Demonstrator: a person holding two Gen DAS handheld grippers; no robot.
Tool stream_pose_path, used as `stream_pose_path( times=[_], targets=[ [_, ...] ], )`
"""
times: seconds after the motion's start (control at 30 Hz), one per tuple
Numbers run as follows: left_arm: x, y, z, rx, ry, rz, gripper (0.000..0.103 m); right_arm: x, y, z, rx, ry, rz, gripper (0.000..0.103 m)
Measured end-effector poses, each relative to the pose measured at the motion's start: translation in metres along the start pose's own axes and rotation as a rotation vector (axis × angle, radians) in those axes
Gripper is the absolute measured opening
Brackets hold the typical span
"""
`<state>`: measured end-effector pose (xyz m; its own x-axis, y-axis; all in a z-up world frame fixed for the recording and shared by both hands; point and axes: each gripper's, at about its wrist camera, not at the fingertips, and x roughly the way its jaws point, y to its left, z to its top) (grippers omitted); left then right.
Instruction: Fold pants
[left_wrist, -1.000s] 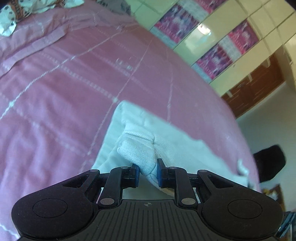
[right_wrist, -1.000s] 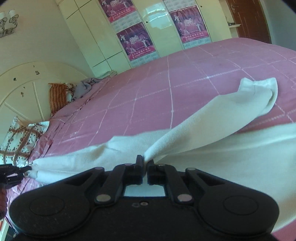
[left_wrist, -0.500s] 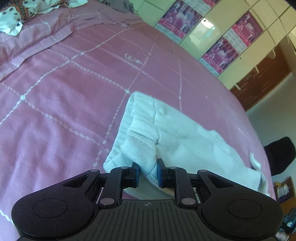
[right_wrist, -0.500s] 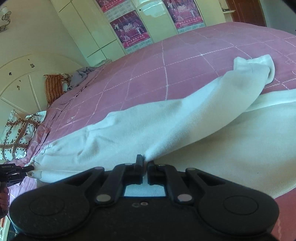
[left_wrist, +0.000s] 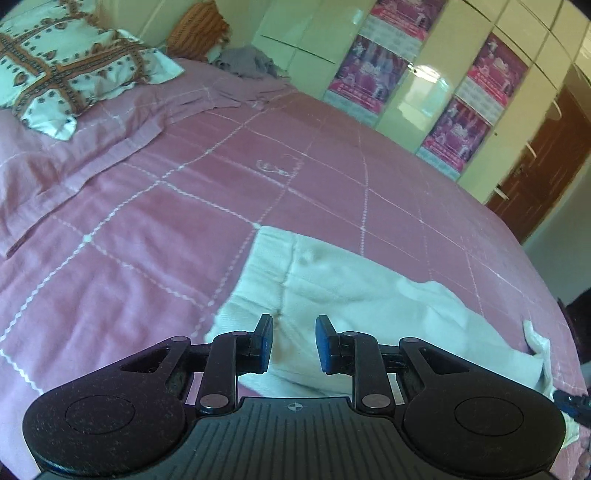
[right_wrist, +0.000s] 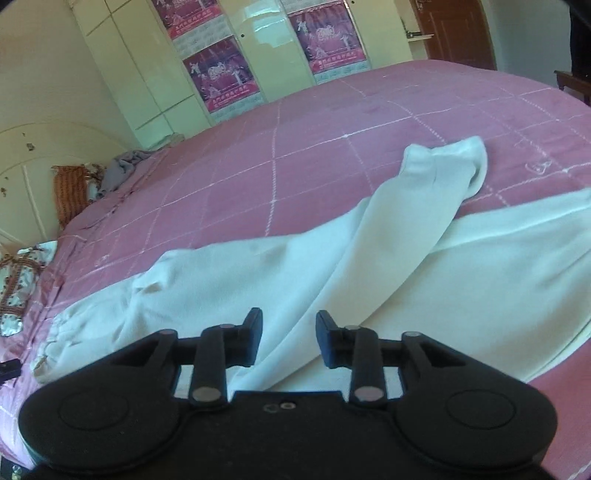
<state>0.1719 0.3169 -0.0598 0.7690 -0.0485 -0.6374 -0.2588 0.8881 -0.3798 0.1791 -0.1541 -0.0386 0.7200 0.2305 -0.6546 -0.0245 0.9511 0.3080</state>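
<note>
In the left wrist view our left gripper (left_wrist: 293, 343) hangs spread and empty over the waistband end of the white pants (left_wrist: 332, 295) lying on the pink bedspread (left_wrist: 147, 221); we judge a careless regrasp could pinch only one layer and drag the fold askew, though the patterned pillow (left_wrist: 66, 74) sits well apart. In the right wrist view our right gripper (right_wrist: 288, 339) is likewise spread and empty above the pants (right_wrist: 369, 277), where the upper leg (right_wrist: 424, 195) slants off the lower one, so the legs may fold misaligned.

The near edge of the white pants (right_wrist: 424, 280) disappears behind the right tongs (right_wrist: 288, 338), and their right end runs off the picture. In the left view, the pants (left_wrist: 354, 295) are blurred near the waistband.
</note>
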Motion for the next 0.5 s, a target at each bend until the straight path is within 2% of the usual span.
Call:
stream_pose_path(
  times=[0.07, 0.17, 0.23, 0.27, 0.3, 0.33, 0.37, 0.5],
  targets=[
    [0.018, -0.019, -0.004, 0.053, 0.047, 0.000, 0.024, 0.016, 0.002, 0.016, -0.038, 0.022, -0.089, 0.059],
    [0.052, -0.033, -0.022, 0.116, 0.158, 0.033, 0.024, 0.043, 0.002, 0.029, -0.063, 0.063, -0.190, 0.060],
    [0.059, -0.036, -0.036, 0.152, 0.151, 0.054, 0.024, 0.057, -0.005, 0.033, -0.069, 0.094, -0.229, 0.058],
    [0.058, -0.036, -0.039, 0.154, 0.140, 0.052, 0.024, 0.061, -0.010, 0.033, -0.077, 0.108, -0.238, 0.045],
    [0.055, -0.033, -0.039, 0.135, 0.136, 0.043, 0.024, 0.061, -0.015, 0.033, -0.075, 0.111, -0.232, 0.011],
    [0.053, -0.030, -0.038, 0.111, 0.135, 0.033, 0.024, 0.058, -0.022, 0.032, -0.058, 0.112, -0.200, 0.006],
    [0.051, -0.027, -0.037, 0.097, 0.139, 0.025, 0.024, 0.049, -0.029, 0.033, -0.031, 0.107, -0.175, 0.004],
    [0.046, -0.023, -0.038, 0.114, 0.146, 0.012, 0.024, -0.002, -0.045, 0.015, 0.012, -0.006, -0.092, 0.004]
  ],
)
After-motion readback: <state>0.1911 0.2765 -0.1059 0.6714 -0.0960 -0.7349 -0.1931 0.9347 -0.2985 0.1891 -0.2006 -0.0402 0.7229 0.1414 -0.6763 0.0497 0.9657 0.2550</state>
